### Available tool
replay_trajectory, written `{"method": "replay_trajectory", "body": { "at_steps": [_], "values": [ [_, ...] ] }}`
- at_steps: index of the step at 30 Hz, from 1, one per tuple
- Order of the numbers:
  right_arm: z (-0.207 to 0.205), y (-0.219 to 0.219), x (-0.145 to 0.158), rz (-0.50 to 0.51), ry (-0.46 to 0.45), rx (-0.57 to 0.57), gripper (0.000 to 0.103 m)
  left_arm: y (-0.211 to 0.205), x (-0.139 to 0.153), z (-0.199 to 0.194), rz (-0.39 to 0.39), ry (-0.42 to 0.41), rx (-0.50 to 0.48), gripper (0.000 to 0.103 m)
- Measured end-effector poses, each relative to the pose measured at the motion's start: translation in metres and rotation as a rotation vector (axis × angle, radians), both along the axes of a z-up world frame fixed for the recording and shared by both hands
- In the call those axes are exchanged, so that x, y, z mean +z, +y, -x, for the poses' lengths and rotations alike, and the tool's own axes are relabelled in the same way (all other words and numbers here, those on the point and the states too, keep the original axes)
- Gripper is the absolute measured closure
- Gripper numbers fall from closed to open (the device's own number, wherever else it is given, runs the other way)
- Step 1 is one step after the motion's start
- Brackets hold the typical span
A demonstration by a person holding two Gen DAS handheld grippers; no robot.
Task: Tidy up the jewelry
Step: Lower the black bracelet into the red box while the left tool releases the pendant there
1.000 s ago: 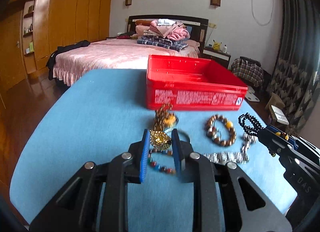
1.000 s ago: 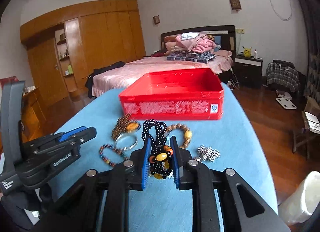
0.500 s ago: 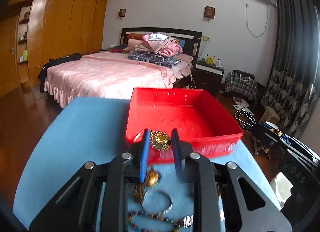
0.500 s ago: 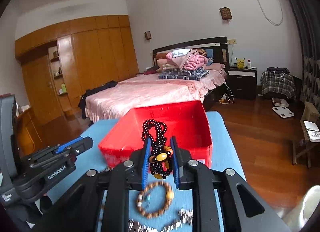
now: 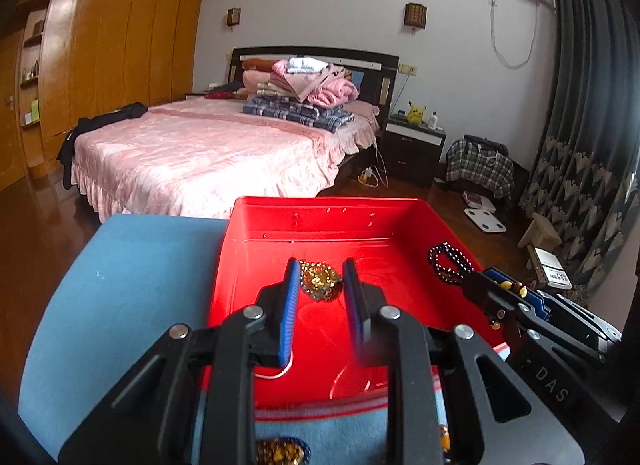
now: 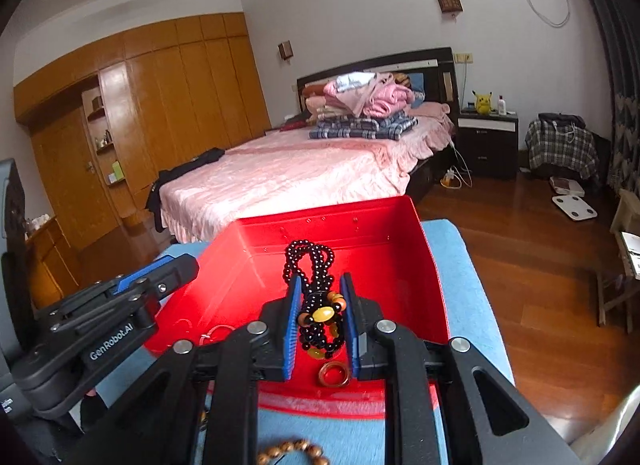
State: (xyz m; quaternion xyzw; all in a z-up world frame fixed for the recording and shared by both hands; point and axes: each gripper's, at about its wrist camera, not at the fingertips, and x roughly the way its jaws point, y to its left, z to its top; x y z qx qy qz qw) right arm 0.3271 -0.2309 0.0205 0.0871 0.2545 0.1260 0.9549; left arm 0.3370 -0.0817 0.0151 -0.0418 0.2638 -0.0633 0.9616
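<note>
Far left there's just the blue tabletop [image 5: 132, 285], bare on that side. Next over, the left hand-held gripper [image 5: 320, 285] is pinching a gold filigree pendant [image 5: 320, 284] between its blue pads, holding it up over the inside of the red bin [image 5: 332, 221]. A thin pale loop [image 5: 278, 373] shows just below that gripper's left finger, though I can't tell if it hangs from the pendant or lies in the bin. At the bottom edge of the left wrist view a gold-brown beaded piece [image 5: 278, 453] is sitting on the tabletop, in front of the bin.

Moving right, the right hand-held gripper [image 6: 320, 307] is clamped on a black bead necklace [image 6: 310, 261] with amber and orange beads bunched between the pads. The black loops stick up above the fingertips, and it's also over the bin, toward the right side. Below it, a small brown ring [image 6: 334, 373] lies on the bin floor near the front wall. A brown wooden bead bracelet [image 6: 292, 451] is still out on the tabletop in front of the bin.

Behind all this there's a bed [image 5: 208, 153] with a pink cover.
</note>
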Motion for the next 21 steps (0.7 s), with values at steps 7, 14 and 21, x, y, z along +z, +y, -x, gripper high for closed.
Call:
{"method": "replay_trajectory", "body": {
  "at_steps": [7,14,21],
  "values": [
    [-0.001,-0.001,0.0,0.013,-0.006,-0.023,0.064,0.011,-0.002,-0.003,0.004,0.004,0.013,0.066],
    [0.028,-0.014,0.008,-0.002,-0.017,-0.061,0.035,0.028,0.017,0.032,-0.006,-0.029,0.023,0.025],
    [0.08,-0.017,0.007,0.024,-0.024,-0.082,0.014,0.043,0.021,0.085,-0.022,-0.032,0.05,0.014]
  ]
}}
